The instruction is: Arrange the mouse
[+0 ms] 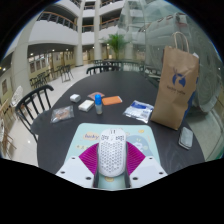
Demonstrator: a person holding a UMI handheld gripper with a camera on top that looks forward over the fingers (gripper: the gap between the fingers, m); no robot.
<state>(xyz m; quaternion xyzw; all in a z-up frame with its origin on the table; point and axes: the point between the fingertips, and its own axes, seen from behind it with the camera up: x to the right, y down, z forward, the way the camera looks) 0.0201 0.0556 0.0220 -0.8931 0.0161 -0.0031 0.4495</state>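
A black chair (33,103) was seen at the left side of the round dark worktop (60,140). On the worktop, a small white box (75,98) and a flat packet (62,114) were laid further in, then a blue bottle (99,101) and an orange card (111,100). Nearer, the white perforated mouse (110,153) was held between the magenta pads (91,157) of the tool (110,160), both pads pressed against its sides, over a pale mat (145,150). To the right, a brown paper bag (177,88) was stood upright, with a phone (186,137) laid beside it.
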